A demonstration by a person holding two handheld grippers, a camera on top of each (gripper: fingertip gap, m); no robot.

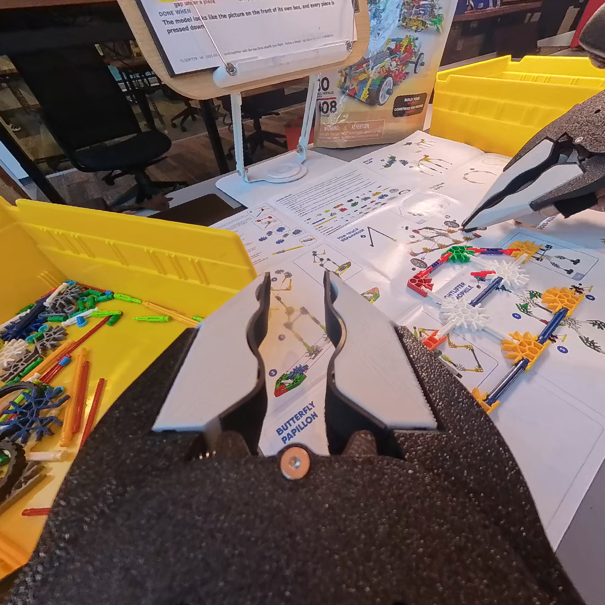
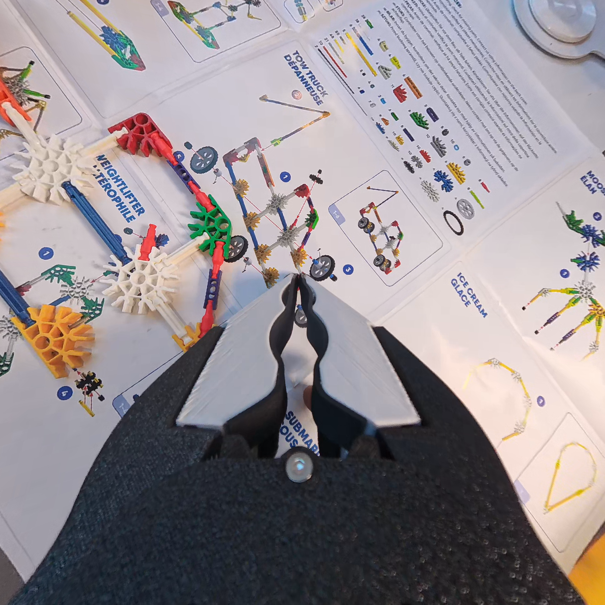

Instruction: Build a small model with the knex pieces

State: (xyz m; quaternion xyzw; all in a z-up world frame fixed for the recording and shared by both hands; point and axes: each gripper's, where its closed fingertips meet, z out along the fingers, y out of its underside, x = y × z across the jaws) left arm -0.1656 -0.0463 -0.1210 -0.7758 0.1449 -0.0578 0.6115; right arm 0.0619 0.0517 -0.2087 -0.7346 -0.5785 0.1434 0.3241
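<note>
Left gripper (image 1: 297, 278) is hovering with its jaws apart and nothing between them, over the near part of the unfolded instruction sheet (image 1: 366, 203), just beside the wall of the left yellow bin (image 1: 131, 242). That bin is holding loose rods, connectors and a tyre piece (image 1: 42, 347).

Right gripper (image 2: 297, 277) is sitting with its jaws together, tips meeting. Cannot tell if anything thin is pinched there; nothing is showing between them. The tips are pointing down at the sheet, at a printed vehicle diagram (image 2: 281, 222), touching or just above the paper, can't tell which. In the left wrist view the same gripper (image 1: 466, 228) is coming in from the right, tip at the sheet, just beyond the model.

A partly built rod-and-connector frame (image 1: 484, 314) is lying flat on the sheet:
- 2 white snowflake connectors (image 2: 140, 278)
- orange connectors (image 2: 54, 339)
- 1 green connector (image 2: 211, 226)
- 1 red corner connector (image 2: 140, 131)
- blue rods (image 2: 95, 222), white rods, short red rods

Neither gripper is touching it; the right one is nearest, just beside its green-connector edge.

Judging by layout: the frame looks part-assembled, flat, no wheels on it. Plenty of loose parts are lying in the left bin.

Behind: a second yellow bin (image 1: 510, 108), the kit's box (image 1: 379, 82), and a white stand holding a wooden board with a printed page (image 1: 255, 49).
</note>
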